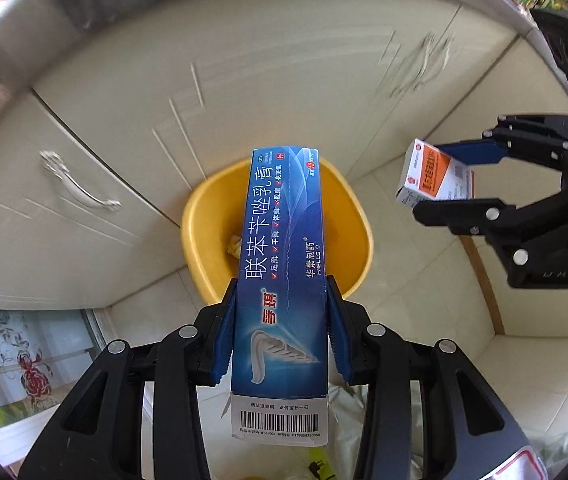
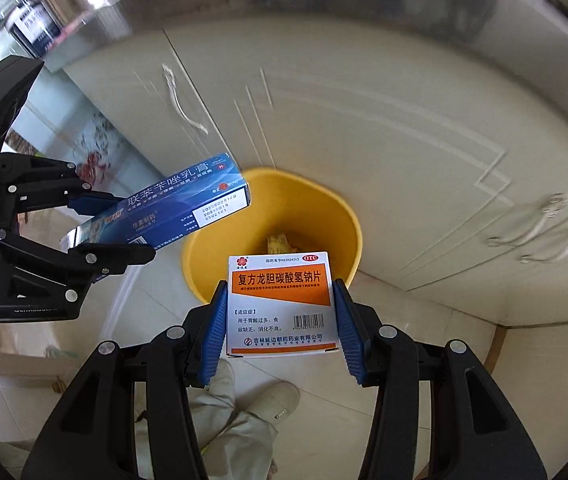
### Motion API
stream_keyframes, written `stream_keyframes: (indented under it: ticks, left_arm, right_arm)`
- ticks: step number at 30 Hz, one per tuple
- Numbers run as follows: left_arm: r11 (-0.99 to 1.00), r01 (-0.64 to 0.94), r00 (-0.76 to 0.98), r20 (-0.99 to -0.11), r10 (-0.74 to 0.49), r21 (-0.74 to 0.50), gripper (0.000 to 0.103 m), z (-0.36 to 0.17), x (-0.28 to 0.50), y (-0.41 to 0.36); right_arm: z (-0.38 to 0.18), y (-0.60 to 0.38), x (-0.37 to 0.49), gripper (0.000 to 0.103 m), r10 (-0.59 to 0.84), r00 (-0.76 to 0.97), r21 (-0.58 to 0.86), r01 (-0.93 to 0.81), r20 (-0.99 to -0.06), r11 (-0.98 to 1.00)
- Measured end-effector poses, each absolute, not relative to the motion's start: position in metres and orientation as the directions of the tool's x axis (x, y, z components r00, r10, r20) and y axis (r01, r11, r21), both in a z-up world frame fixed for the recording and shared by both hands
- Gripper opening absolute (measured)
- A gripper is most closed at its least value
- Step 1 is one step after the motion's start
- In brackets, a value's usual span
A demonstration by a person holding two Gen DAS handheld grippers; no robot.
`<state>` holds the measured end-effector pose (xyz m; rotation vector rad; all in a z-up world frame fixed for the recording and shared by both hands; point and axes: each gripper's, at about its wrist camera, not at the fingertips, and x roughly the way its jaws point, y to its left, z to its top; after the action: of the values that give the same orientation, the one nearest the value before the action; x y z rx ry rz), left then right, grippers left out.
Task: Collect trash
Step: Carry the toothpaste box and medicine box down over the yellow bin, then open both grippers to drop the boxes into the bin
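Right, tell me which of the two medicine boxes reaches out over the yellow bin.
The long blue box, clamped in the left tool; its far end overlaps the yellow bin. The white-and-orange box in the right tool is much shorter.

Cream cabinet doors (image 2: pixel 364 128) with grooved line trim fill the background. Curved pale handle (image 1: pixel 80 188) on a left-hand door; two more handles (image 2: pixel 544 228), blurred, on doors to the right. Grey countertop edge (image 1: pixel 8 60) above the doors. Pale tiled floor (image 1: pixel 424 288) below them. Frosted panel with red flower print (image 1: pixel 32 376) left of the cabinets. A beige trouser leg (image 2: pixel 236 428) and light shoe (image 2: pixel 280 400) on the floor.
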<state>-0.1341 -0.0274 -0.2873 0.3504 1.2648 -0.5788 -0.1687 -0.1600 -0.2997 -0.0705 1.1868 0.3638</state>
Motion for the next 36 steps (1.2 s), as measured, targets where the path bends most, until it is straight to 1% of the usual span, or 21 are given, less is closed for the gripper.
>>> stream_keyframes:
  ticks: [4,12,19,27,34,36]
  left_arm:
    - [0.803,0.592,0.149,-0.970,-0.190,-0.066,0.040,-0.318,-0.123,-0.029]
    - [0.795,0.603,0.092,-0.984,-0.150,-0.065,0.040,-0.365,-0.111,-0.032]
    - [0.788,0.612,0.058,-0.991,-0.123,-0.062,0.040,-0.385,-0.107,-0.029]
    - [0.774,0.633,0.060,-0.996,-0.058,-0.007,0.040,-0.400,-0.102,-0.035]
    - [0.774,0.633,0.061,-0.997,-0.049,0.000,0.040,-0.405,-0.099,-0.036]
    - [0.777,0.629,0.064,-0.997,-0.052,0.000,0.043,-0.404,-0.099,-0.037]
  right_arm:
    - [-0.334,-0.159,-0.154,0.052,0.241,0.270,0.146,-0.330,-0.932,0.933]
    - [-0.378,-0.153,-0.133,0.052,0.234,0.201,0.151,-0.358,-0.951,0.921]
    - [-0.401,-0.138,-0.121,0.052,0.204,0.169,0.123,-0.397,-0.964,0.910]
    - [-0.420,-0.140,-0.109,0.052,0.190,0.152,0.113,-0.411,-0.970,0.905]
    - [-0.424,-0.137,-0.103,0.053,0.210,0.143,0.131,-0.428,-0.967,0.894]
    - [-0.426,-0.136,-0.103,0.053,0.202,0.142,0.123,-0.431,-0.969,0.894]
